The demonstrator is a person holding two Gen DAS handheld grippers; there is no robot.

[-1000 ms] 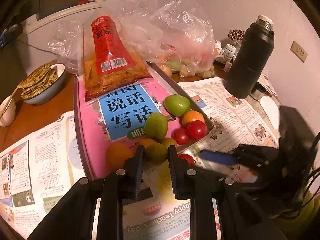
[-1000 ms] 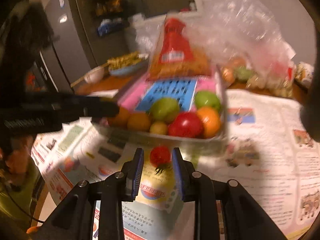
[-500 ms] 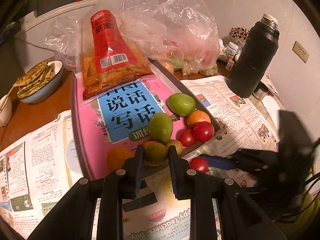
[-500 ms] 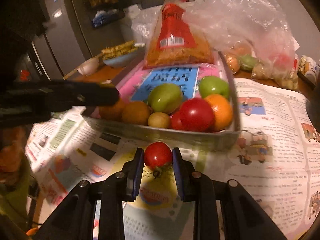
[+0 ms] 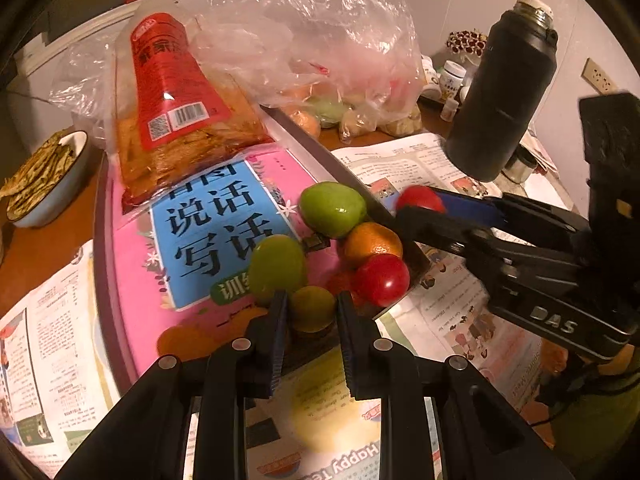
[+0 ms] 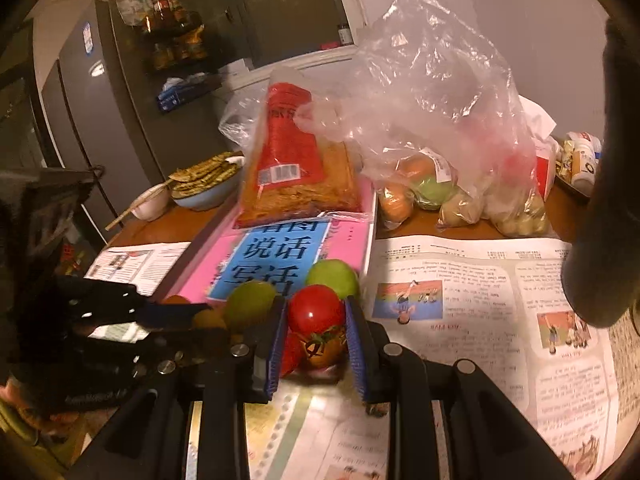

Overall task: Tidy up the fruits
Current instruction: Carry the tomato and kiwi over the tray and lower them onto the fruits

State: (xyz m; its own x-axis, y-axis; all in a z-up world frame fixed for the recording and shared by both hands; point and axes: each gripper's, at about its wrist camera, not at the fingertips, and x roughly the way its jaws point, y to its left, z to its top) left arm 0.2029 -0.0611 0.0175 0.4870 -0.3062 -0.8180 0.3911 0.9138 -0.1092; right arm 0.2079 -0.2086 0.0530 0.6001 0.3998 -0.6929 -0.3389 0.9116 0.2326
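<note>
The left gripper (image 5: 311,312) is clamped on a small yellow-green fruit (image 5: 312,308) at the near edge of the tray (image 5: 108,280). The right gripper (image 6: 316,322) grips a red tomato (image 6: 316,310) above the tray's right rim. Behind them, two green fruits (image 5: 332,209), an orange (image 5: 372,242) and another tomato (image 5: 382,278) lie on a pink book (image 5: 208,216) in the tray. Farther back sit a snack bag (image 5: 176,116), a plastic bag (image 5: 320,48) and a black flask (image 5: 504,92).

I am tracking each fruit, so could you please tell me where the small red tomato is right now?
The small red tomato sits between the right claw's fingers, at the tray's right rim beside a green fruit.
</note>
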